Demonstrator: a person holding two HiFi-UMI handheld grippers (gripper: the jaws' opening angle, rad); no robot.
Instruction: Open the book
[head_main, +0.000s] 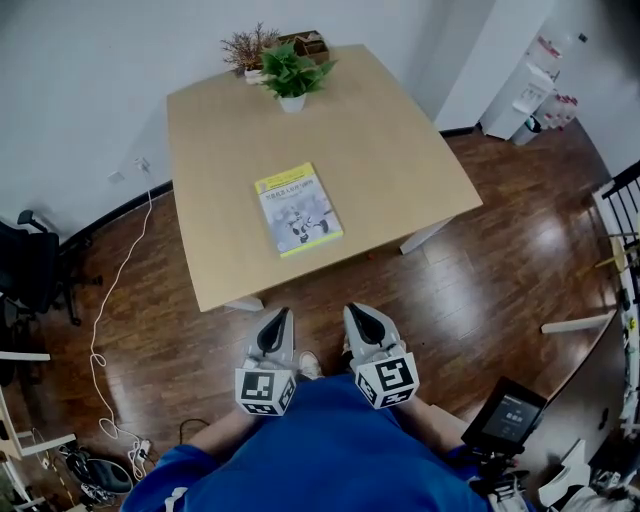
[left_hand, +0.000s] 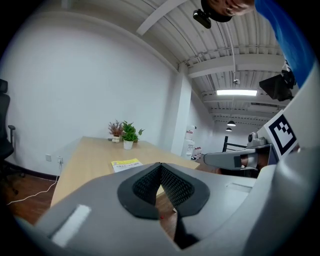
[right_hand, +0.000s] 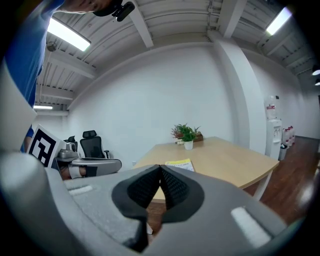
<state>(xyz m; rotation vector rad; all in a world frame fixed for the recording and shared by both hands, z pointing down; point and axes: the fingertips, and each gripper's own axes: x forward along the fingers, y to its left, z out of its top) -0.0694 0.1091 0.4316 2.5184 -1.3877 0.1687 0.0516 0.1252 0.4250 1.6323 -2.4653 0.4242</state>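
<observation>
On the desk (head_main: 400, 150), near its middle, the closed book (head_main: 298, 210) lies flat, well apart from the left gripper (head_main: 279, 318) and right gripper (head_main: 354, 314), both with fingers (left_hand: 147, 186) pressed together on nothing. It is probably a thin, light, floppy paperback: lift the cover's free long edge.

Book (head_main: 298, 210) cover print too small to read.

The left gripper (left_hand: 160, 166) is seen with its jaws pressed together at the tips. A yellow-covered book (left_hand: 126, 164) is laid flat on the table (left_hand: 80, 160) beyond.
</observation>
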